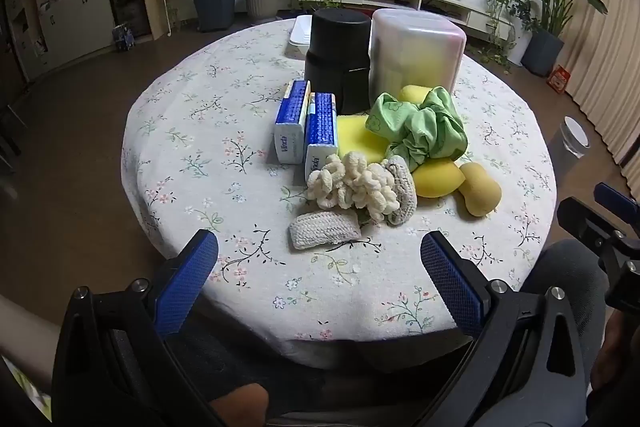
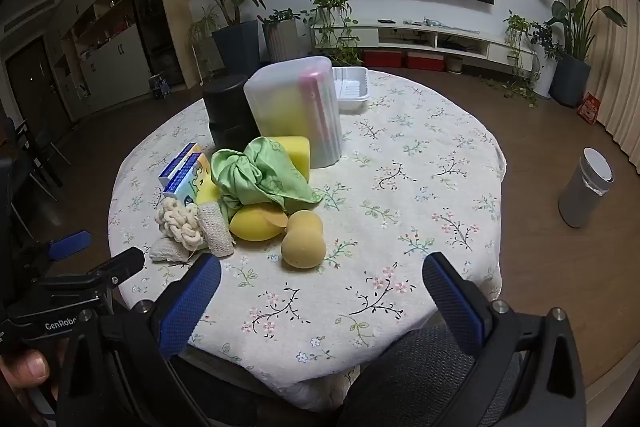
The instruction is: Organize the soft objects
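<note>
Softness is expected of the cream crocheted loopy scrubber [image 1: 352, 187]: light, compressible, best pinched across its bulk. It is heaped mid-desk, near the green knotted cloth [image 1: 420, 127]. Left gripper [image 1: 320, 263] and right gripper [image 2: 322, 283] fingers are held apart, empty.

1. Near edge of counter [image 1: 320, 291], 6 o'clock: bare cloth between the left tongs [image 1: 319, 259] and the knitted pad [image 1: 324, 231]; both tongs spread wide, holding nothing.
2. Right tongs [image 2: 322, 281]: open cloth from 12 to 3 o'clock; peanut-shaped sponge [image 2: 303, 241] sits just ahead at 11 o'clock.
3. Centre pile packed tight: green cloth [image 1: 420, 127], cream yarn bundle [image 1: 352, 187], tissue packs [image 1: 306, 131] touching.
4. Behind the pile, black canister [image 1: 338, 55] and translucent box [image 1: 416, 51] wall off 12 o'clock.
5. Left side, 9 o'clock: open cloth.
</note>
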The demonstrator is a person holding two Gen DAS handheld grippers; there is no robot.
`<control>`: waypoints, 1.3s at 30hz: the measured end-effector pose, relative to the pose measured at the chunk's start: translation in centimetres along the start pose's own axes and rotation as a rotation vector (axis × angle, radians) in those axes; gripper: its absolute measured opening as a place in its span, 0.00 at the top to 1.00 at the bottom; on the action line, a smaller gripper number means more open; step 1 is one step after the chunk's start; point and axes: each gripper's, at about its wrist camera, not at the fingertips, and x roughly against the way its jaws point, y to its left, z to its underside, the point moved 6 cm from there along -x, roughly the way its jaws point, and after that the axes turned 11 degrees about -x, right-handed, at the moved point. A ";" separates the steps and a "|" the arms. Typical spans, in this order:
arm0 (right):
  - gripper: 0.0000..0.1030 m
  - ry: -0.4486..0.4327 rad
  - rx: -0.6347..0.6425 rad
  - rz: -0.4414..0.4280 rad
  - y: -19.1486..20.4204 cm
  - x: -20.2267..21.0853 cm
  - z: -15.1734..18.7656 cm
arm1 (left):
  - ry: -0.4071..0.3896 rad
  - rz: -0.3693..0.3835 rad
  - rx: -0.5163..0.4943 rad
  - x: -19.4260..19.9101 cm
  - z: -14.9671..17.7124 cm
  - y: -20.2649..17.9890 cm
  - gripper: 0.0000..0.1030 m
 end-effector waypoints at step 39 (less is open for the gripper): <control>0.00 0.025 -0.002 0.010 0.0 -0.3 0.2 | -0.014 -0.022 -0.006 0.4 -0.2 -0.2 0.00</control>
